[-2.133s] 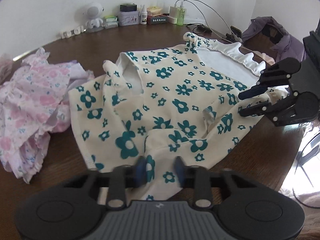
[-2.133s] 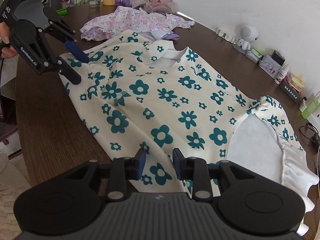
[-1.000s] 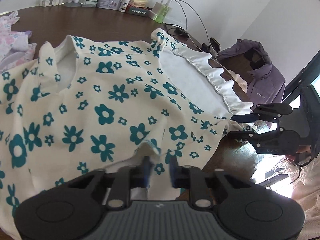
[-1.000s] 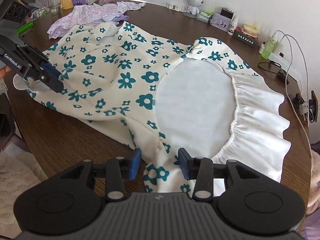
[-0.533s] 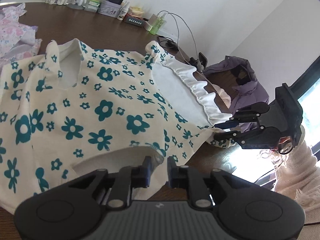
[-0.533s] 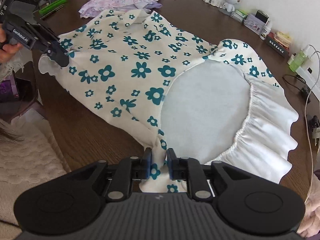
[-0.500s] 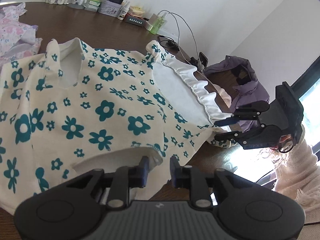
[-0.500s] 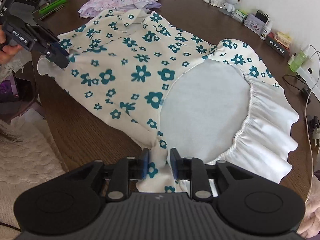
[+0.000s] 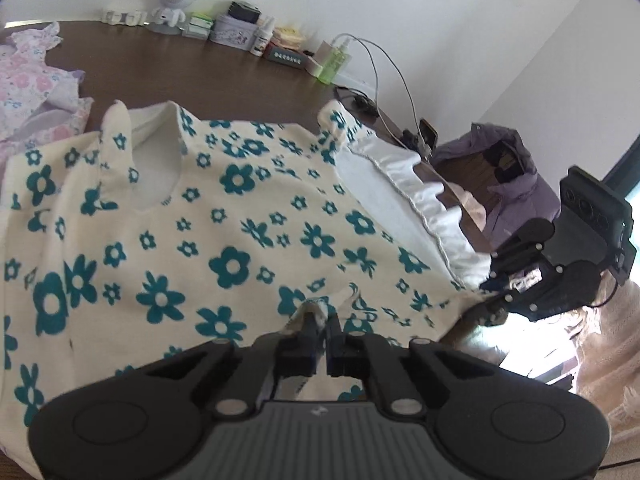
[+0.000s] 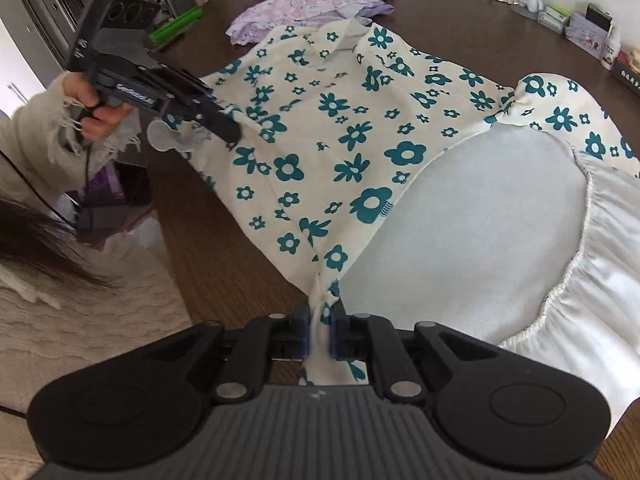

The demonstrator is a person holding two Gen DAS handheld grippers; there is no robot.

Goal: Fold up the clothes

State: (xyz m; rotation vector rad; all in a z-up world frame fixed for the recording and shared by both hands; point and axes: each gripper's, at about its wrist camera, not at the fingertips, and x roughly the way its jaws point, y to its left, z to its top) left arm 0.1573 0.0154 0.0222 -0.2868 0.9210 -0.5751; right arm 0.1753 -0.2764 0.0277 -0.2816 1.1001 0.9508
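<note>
A cream dress (image 9: 240, 240) with teal flowers and a white ruffled hem lies spread on the dark wooden table (image 9: 208, 76). My left gripper (image 9: 320, 320) has its jaws closing tight on a small fold of the dress's near edge. In the right wrist view that gripper (image 10: 234, 136) pulls the fabric up at the left, held by a person's hand (image 10: 100, 116). My right gripper (image 10: 320, 320) has its jaws closing on a bunched corner of the dress (image 10: 340, 140), pads pressing the cloth. It shows at the right edge of the left wrist view (image 9: 486, 294).
A pink floral garment (image 9: 28, 84) lies at the far left of the table. Small bottles, a tin (image 9: 232, 34), a white toy robot (image 9: 172, 4) and charger cables (image 9: 380, 64) line the wall. A purple jacket (image 9: 508, 168) hangs beyond the table's edge.
The right gripper's jaws closed on the dress corner. The left gripper's jaws parted briefly, then closed on the near edge. Both lifted the fabric slightly.
</note>
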